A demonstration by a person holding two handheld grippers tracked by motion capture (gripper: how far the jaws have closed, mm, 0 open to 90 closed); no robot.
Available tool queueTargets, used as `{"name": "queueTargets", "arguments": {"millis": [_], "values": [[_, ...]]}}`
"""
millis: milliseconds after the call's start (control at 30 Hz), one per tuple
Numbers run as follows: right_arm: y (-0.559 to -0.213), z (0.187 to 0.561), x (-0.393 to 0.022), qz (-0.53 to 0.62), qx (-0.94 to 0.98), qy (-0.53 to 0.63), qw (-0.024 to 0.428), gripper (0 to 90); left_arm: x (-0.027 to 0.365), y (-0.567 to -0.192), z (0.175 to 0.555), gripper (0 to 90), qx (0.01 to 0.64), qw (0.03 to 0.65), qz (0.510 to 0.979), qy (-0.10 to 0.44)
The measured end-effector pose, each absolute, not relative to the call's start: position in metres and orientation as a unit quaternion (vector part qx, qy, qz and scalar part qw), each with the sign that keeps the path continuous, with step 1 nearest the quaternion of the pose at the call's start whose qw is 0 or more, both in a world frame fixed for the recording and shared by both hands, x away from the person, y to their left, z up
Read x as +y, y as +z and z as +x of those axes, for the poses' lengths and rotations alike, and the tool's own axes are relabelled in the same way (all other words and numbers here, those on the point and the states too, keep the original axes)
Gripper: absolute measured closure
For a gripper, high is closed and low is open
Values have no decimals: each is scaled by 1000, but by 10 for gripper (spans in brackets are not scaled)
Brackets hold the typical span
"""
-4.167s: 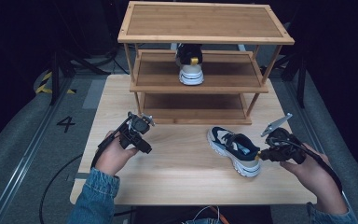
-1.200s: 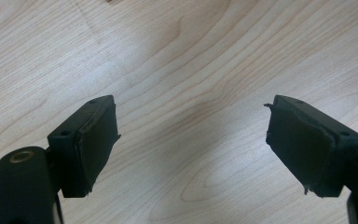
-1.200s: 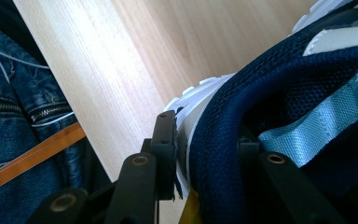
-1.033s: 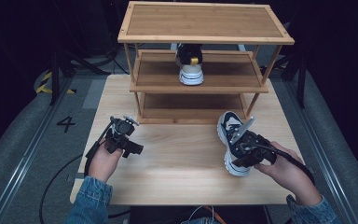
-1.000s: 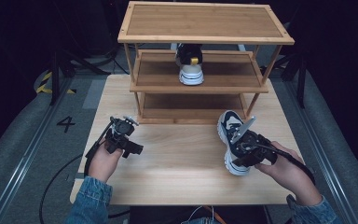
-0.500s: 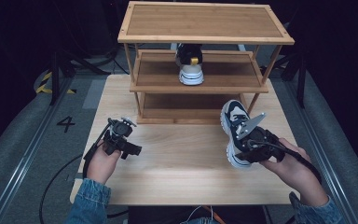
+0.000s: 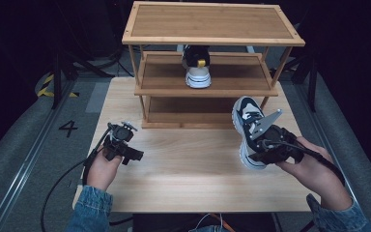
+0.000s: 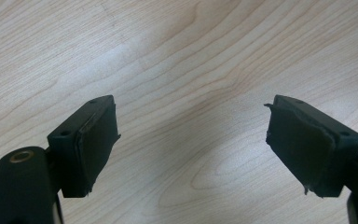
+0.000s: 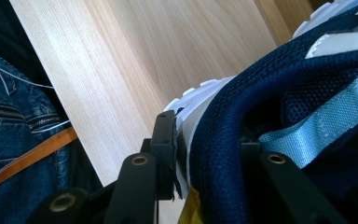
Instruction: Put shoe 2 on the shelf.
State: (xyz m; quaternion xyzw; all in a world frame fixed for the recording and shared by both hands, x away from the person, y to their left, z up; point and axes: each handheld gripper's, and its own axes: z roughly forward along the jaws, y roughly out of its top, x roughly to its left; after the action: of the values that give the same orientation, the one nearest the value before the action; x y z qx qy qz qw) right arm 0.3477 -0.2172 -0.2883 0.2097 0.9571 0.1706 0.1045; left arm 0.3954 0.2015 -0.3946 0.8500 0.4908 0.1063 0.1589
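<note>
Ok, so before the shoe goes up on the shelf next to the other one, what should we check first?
1. Right hand-held gripper clamped on the heel collar of the held shoe: ok.
2. Free space on the middle shelf beside the shelved shoe: ok.
3. Left hand-held gripper open, holding nothing, away from the path: ok.
4. Held shoe lifted off the table: cannot tell.
5. Grip firm enough to carry it: cannot tell.

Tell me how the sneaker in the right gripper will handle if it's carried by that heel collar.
The sneaker probably sags toe-down: the right gripper pinches only soft padded mesh at the collar. It likely twists easily, since the grip is off-centre. The thick white sole suggests moderate weight.
</note>
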Motion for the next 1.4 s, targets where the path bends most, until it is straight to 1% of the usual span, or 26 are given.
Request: {"name": "queueTargets", "arguments": {"millis": [300, 600, 767, 900, 1200, 1267, 1400], "values": [[-259, 353, -216, 201, 958, 171, 114, 698, 207, -395, 396, 167, 501, 164, 843, 103], [-237, 372, -214, 198, 957, 174, 124, 698, 208, -397, 396, 167, 501, 162, 844, 104], [-230, 389, -212, 200, 956, 173, 124, 697, 212, -396, 396, 167, 527, 168, 823, 127], [-226, 403, -208, 200, 956, 174, 126, 697, 215, -397, 394, 165, 537, 175, 815, 128], [-221, 443, -197, 203, 955, 174, 126, 696, 219, -400, 387, 166, 538, 168, 815, 134], [-220, 452, -193, 199, 956, 174, 126, 695, 221, -401, 385, 165, 545, 166, 810, 137], [-220, 465, -187, 197, 956, 176, 127, 693, 229, -404, 385, 165, 579, 148, 785, 164]]}}
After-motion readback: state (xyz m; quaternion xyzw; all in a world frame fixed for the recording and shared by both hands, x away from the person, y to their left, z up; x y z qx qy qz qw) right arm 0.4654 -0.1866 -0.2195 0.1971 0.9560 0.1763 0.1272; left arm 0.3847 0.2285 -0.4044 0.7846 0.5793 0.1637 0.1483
